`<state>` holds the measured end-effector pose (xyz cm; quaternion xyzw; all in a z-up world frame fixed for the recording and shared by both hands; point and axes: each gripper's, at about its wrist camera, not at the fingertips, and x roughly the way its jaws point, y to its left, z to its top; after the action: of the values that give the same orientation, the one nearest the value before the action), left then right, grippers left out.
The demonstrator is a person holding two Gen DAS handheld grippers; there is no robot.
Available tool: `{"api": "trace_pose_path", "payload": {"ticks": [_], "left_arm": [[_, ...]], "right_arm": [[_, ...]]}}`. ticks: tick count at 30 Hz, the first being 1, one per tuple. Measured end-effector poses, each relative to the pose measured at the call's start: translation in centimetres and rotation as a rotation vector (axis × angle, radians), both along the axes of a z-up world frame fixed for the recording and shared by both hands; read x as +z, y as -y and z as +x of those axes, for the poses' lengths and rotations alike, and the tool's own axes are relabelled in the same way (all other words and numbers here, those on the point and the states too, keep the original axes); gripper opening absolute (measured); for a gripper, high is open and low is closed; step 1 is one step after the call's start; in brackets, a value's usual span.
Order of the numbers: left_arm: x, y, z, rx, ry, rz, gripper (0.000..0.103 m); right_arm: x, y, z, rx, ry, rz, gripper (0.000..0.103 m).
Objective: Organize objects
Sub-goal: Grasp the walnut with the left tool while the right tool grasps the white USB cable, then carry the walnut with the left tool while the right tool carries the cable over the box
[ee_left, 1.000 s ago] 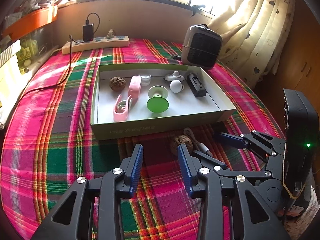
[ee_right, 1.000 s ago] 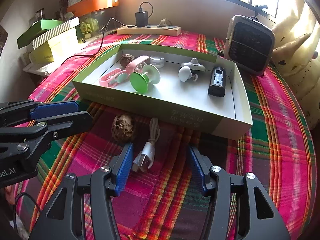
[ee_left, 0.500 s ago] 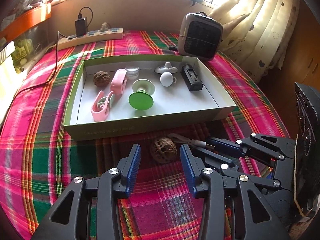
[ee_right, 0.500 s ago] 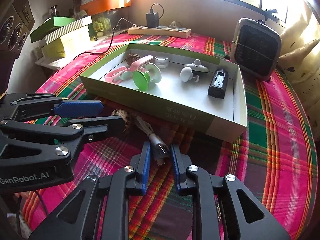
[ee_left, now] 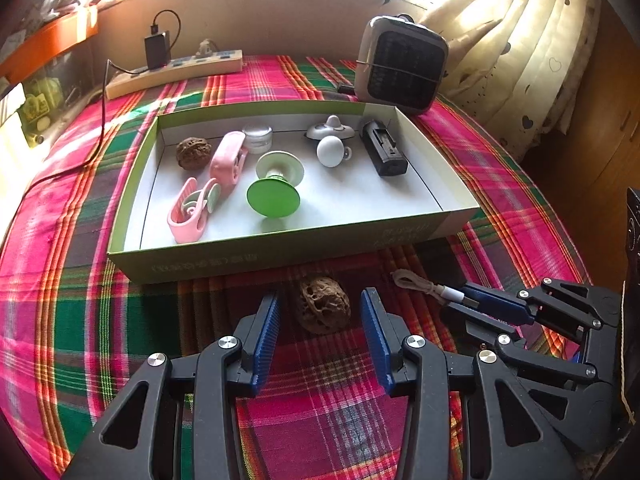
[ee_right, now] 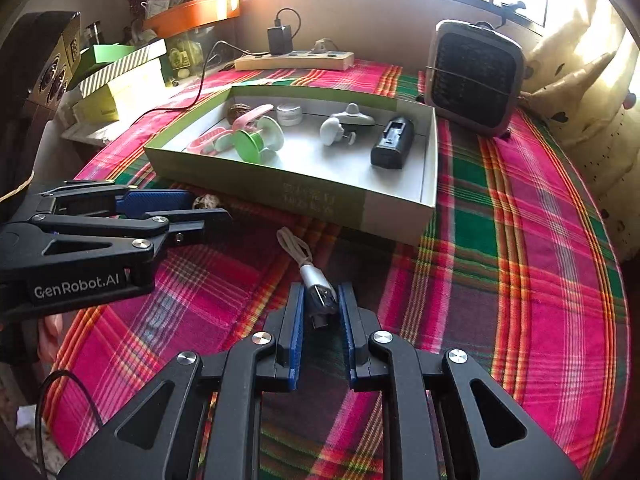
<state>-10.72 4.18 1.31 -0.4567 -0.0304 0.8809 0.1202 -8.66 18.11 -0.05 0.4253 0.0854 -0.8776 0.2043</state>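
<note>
On a table (ee_left: 72, 320) draped in pink-and-green plaid, a shallow green-sided box (ee_left: 208, 258) holds a walnut (ee_left: 193, 153), two pink clips, a green suction-cup piece (ee_left: 273, 196), a small white jar, white knobbed pieces and a black battery-like block (ee_left: 383, 152). In front of the box's near wall a second walnut (ee_left: 323, 309) lies on the cloth between the spread, released jaws of the left hand-held gripper (ee_left: 319, 334), touching neither pad. Just to its right a short USB cable (ee_right: 304, 264) lies on the cloth, its metal plug clenched by the right hand-held gripper (ee_right: 321, 322), whose jaws have just been closing on it. "GenRobot.AI" is printed on the left tool's side in the right wrist view; the print on the box wall is too blurred to read. Behind the box stand a grey grille-fronted heater (ee_right: 474, 80) and a power strip (ee_left: 172, 72) with a black charger plugged in. Cream curtains hang at right beneath a sunlit window.
</note>
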Motion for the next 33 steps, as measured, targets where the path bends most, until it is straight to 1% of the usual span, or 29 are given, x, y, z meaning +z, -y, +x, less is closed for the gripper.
{"api": "trace_pose_path", "payload": {"ticks": [2, 7, 10, 11, 12, 13, 19, 29, 33], "left_arm": [[-0.3, 0.0, -0.2, -0.002, 0.007, 0.014, 0.04], [-0.5, 0.0, -0.3, 0.004, -0.011, 0.029, 0.039], [-0.5, 0.0, -0.1, 0.008, -0.017, 0.025, 0.037], [-0.6, 0.0, 0.0, 0.006, -0.024, 0.013, 0.034], [-0.6, 0.0, 0.1, 0.01, -0.029, 0.001, 0.029], [-0.6, 0.0, 0.2, 0.013, -0.031, -0.001, 0.029], [-0.6, 0.2, 0.2, -0.005, -0.026, 0.007, 0.029], [-0.7, 0.5, 0.8, -0.01, -0.035, 0.009, 0.028], [-0.6, 0.4, 1.0, -0.015, -0.04, -0.004, 0.028]], "right_arm": [[0.0, -0.2, 0.0, -0.008, 0.003, 0.002, 0.017], [0.0, -0.3, 0.1, -0.016, 0.005, 0.009, 0.017], [0.0, -0.4, 0.0, -0.02, 0.004, 0.008, 0.017], [0.0, -0.5, 0.0, -0.022, 0.002, 0.003, 0.017], [0.0, -0.5, 0.1, -0.022, 0.0, 0.0, 0.017], [0.0, -0.6, 0.2, -0.022, -0.002, 0.0, 0.017], [0.0, -1.1, 0.7, -0.028, 0.001, -0.028, 0.017], [-0.1, -1.0, 0.8, -0.032, -0.002, -0.022, 0.017], [0.0, -1.0, 0.8, -0.032, -0.002, -0.024, 0.017]]}}
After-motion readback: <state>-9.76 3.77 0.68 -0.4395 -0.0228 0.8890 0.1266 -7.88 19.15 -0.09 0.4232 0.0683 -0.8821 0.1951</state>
